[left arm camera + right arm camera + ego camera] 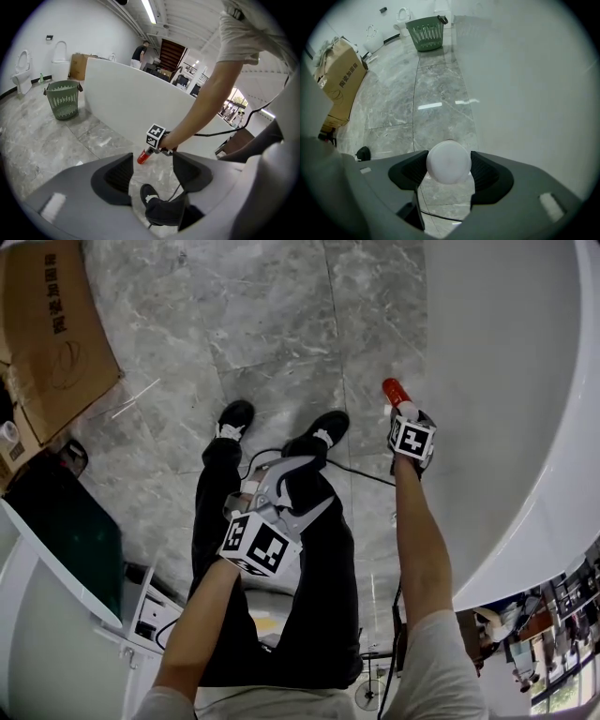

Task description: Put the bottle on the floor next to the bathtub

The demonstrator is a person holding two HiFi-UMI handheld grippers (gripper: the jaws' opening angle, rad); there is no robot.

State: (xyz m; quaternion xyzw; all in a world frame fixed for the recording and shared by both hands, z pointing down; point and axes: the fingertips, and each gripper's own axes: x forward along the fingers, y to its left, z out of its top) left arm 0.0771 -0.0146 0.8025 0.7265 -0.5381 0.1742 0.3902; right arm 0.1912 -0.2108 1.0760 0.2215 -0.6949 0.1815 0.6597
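our right hand-held gripper clenches the bottle beside the bathtub at right; left hand-held gripper released. next we lower it to the floor.

Grey marble floor, white wall, green basket.

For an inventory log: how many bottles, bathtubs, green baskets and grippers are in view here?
bottle: 1
bathtub: 1
green basket: 1
grippers: 2 (left gripper, right gripper)
Total: 5
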